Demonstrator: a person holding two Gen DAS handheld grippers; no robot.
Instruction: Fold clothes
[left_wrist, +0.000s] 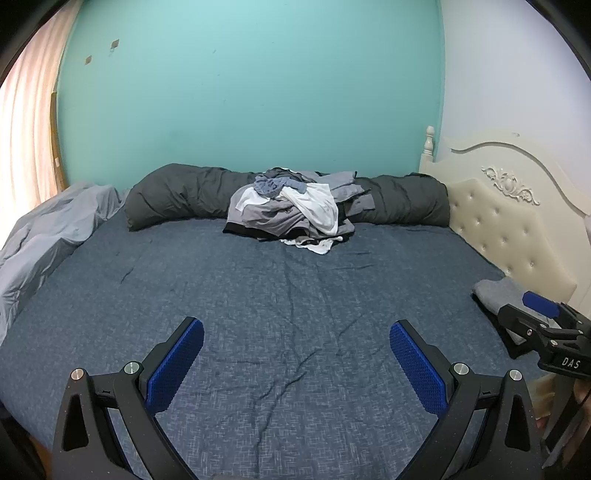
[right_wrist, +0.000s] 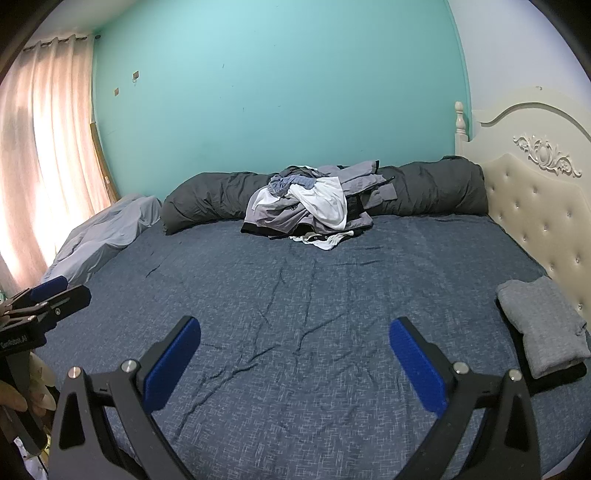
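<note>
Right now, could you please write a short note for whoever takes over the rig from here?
Left hand-held gripper: open, empty, above the blue bedsheet.
Right hand-held gripper: open, empty, beside it.
Done: a folded grey garment lies on a folded dark one by the headboard.
Left: the unfolded clothes pile at the far side, against the dark rolled duvet. A sensible next step is to take a piece from the pile.
</note>
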